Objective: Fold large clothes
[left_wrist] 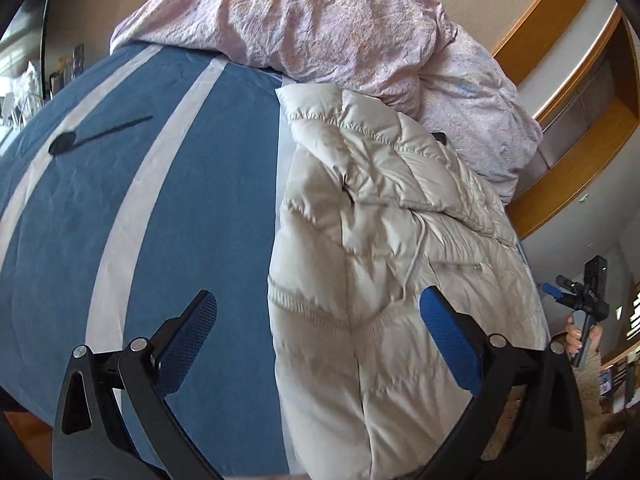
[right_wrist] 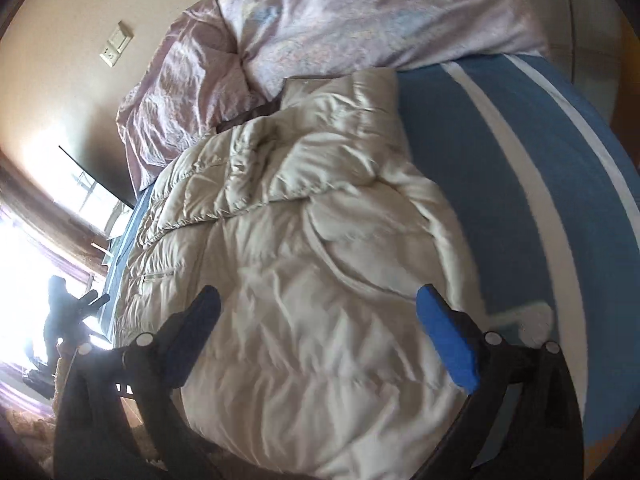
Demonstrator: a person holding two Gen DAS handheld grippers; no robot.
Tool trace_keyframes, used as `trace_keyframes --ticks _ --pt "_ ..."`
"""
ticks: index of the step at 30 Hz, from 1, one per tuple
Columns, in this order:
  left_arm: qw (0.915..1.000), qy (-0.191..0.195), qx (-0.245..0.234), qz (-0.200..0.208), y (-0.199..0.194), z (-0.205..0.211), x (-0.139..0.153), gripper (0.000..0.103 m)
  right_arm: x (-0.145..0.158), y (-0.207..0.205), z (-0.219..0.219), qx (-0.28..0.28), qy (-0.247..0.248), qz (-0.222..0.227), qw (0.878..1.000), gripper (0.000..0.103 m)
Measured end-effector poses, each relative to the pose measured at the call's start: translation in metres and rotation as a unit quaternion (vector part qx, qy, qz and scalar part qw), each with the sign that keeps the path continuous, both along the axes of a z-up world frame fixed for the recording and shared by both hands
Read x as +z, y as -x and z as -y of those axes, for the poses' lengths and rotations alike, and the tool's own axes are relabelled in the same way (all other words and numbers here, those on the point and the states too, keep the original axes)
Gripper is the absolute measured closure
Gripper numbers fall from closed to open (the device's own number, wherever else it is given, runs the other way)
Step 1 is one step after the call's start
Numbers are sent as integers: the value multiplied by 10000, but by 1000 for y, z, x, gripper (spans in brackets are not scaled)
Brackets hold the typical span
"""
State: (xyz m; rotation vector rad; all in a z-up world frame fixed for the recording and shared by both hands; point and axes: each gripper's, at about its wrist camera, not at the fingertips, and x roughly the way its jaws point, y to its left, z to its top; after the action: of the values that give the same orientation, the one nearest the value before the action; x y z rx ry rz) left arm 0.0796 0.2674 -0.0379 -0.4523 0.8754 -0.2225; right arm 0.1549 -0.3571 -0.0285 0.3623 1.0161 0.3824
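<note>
The left tongs [left_wrist: 318, 322] stood wide and empty, their left pad over the blue striped bed cover [left_wrist: 160, 208] and their right pad over the cream puffer jacket [left_wrist: 380, 240], touching neither as far as could be seen. The jacket lay ahead of them, doubled over itself in a long bundle, so the fold seemed partly done and squaring up remained. Beyond it sat a heap of pink bedding [left_wrist: 320, 28]. The right tongs [right_wrist: 318, 320] also gaped wide, hovering above the jacket [right_wrist: 304, 264], gripping nothing.
</note>
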Motion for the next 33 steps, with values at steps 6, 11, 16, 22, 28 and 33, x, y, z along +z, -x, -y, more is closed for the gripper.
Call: trace_keyframes --ticks 6,11,16,22,28,33 --pt "9992 389 -77 -79 33 5 -16 1 -26 43 59 -443 -407 -415 9973 4" --pt "9983 522 -205 -148 42 11 -24 1 -43 58 80 -566 -785 -585 9936 5" --pt "9966 721 -341 -225 44 16 -30 1 -57 59 87 -626 -1121 -756 9888 10" --pt "9943 855 -514 -381 44 28 -40 2 -69 57 87 -613 -1231 -953 9859 19" --pt "9932 990 -524 -305 43 33 -42 3 -74 53 76 -365 -1310 -1024 9854 33" --pt "9897 1328 -434 -297 48 28 -47 16 -75 52 65 -67 -1349 -1039 9854 41"
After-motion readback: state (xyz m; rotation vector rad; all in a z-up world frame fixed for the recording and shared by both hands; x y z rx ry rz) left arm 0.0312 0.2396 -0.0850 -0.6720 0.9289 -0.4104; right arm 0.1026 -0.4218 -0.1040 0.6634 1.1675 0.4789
